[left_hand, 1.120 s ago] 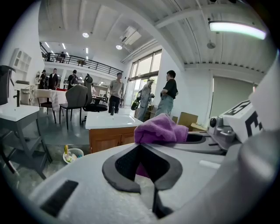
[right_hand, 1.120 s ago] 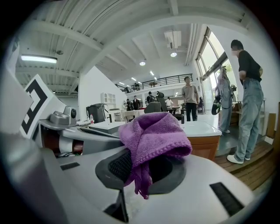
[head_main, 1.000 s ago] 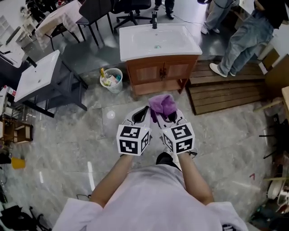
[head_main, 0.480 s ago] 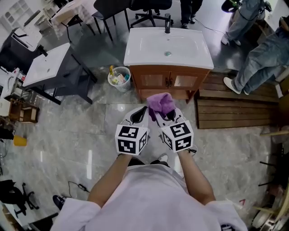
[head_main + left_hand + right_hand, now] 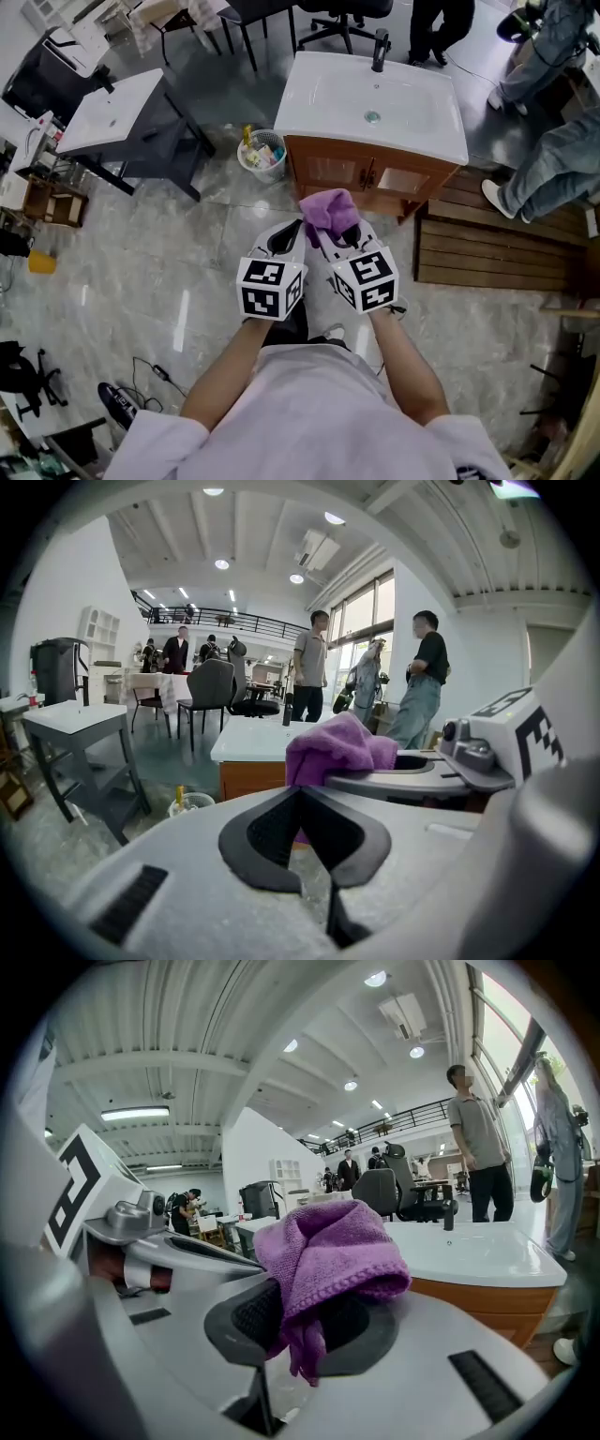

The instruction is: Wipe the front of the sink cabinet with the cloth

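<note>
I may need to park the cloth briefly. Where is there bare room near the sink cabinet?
The white sink top is bare beside its basin. The marble floor before the wooden cabinet is open. Tighter left, by the full round waste bin, and right, by the slatted wooden platform.

Purple cloth [image 5: 328, 212] — bunched, wooden sink cabinet [image 5: 349, 173]
</note>
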{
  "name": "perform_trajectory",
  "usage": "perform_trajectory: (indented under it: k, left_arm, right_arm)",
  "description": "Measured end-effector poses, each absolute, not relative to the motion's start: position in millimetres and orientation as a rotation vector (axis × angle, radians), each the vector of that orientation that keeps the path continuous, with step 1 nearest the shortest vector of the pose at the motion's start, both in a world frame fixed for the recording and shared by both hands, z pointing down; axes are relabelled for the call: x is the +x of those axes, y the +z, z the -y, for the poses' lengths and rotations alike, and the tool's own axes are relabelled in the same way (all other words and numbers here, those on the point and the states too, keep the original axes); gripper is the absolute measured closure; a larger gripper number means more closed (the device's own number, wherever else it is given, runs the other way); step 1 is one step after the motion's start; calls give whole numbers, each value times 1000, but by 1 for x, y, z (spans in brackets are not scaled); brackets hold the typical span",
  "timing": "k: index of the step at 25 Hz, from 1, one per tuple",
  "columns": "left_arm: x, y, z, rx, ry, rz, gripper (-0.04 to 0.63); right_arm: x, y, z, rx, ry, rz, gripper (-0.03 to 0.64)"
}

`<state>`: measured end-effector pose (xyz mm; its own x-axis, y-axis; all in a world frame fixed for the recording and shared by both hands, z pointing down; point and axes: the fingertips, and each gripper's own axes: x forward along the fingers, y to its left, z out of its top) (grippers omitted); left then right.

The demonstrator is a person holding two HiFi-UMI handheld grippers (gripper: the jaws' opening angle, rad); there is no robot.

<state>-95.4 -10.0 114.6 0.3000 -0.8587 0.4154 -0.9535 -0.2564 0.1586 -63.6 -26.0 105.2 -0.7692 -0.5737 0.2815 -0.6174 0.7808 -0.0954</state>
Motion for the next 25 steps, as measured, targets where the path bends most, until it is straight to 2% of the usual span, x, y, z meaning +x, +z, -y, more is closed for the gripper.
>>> perform_trajectory:
  k: [14,25]
  left_arm:
    - [-165,141,119,2152,278,1647,591]
    - [-183,214,162,2123,192,1651,591]
  right_arm:
    - [-138,136,126,849,189,2703,551]
    - [-159,207,181,785,165,2681,551]
